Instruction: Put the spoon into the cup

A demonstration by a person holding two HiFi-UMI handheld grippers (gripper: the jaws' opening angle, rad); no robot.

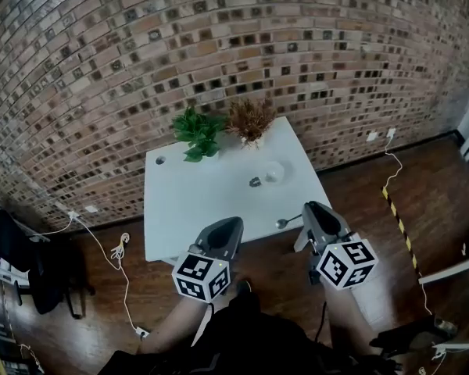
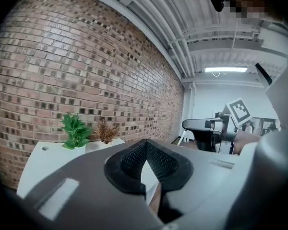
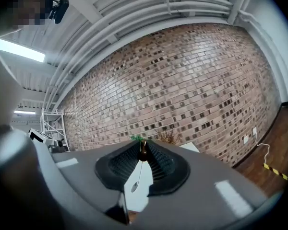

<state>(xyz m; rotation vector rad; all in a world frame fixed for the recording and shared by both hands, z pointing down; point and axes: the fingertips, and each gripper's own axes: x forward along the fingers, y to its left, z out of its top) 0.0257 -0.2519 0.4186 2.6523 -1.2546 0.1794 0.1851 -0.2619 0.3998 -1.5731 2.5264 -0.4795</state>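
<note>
**Spoon's pinched in the right gripper (image 3: 143, 148), cup still sits back on the table**
Ribbed black pads clamp the thin metal spoon (image 1: 284, 223), its bowl at the smooth white table's (image 1: 195, 209) near edge. Left gripper (image 2: 144, 145) pads are pressed together, empty. Further back there's the clear round cup (image 1: 273, 172), then leafy plants and rough brick wall (image 1: 141, 45).

Nothing written, no word, number or brand, can be read anywhere; only black-and-white square marker patterns show on the left gripper's cube (image 1: 202, 276) and the right gripper's cube (image 1: 345, 262), and yellow-black warning stripes on the floor tape (image 1: 399, 223).
</note>
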